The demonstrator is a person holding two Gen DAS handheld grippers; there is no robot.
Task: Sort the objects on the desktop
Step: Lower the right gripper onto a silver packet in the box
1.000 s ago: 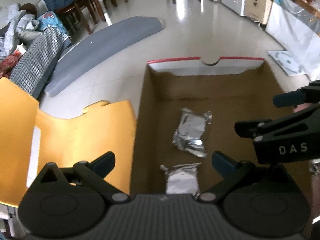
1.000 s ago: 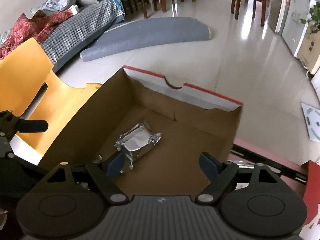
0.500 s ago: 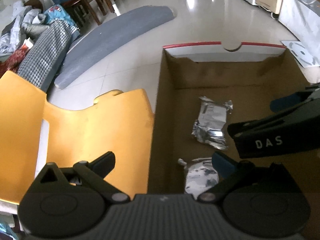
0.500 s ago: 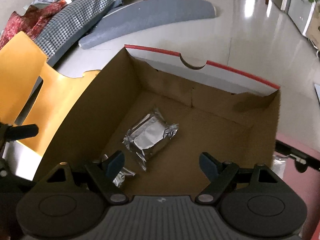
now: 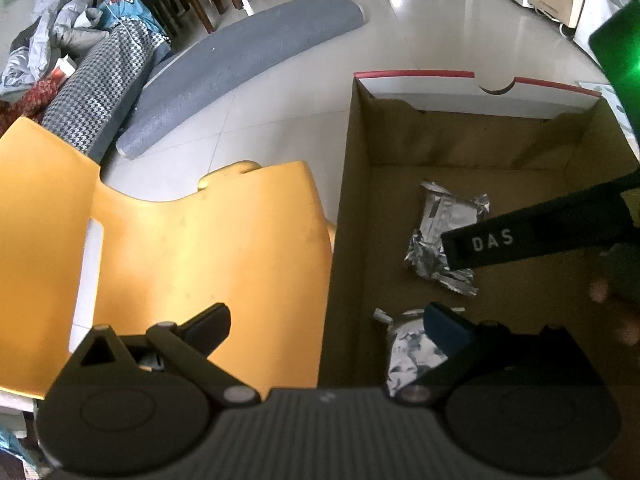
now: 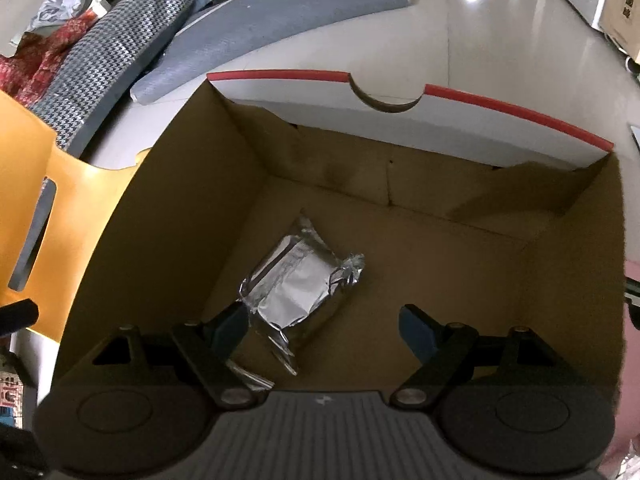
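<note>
Right gripper (image 6: 320, 326) is being held open, empty, inside the cardboard box (image 6: 440, 184) over a foil packet (image 6: 296, 284). Left gripper (image 5: 326, 322) is being held open across the box's left wall, second foil packet (image 5: 408, 354) near.

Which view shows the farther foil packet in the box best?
The right wrist view: the farther foil packet lies almost whole on the box floor. In the left wrist view the right hand-held gripper crosses it.

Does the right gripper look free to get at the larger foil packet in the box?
Probably yes: the right gripper is open above the foil packet, nothing covering it inside the cardboard box.
</note>
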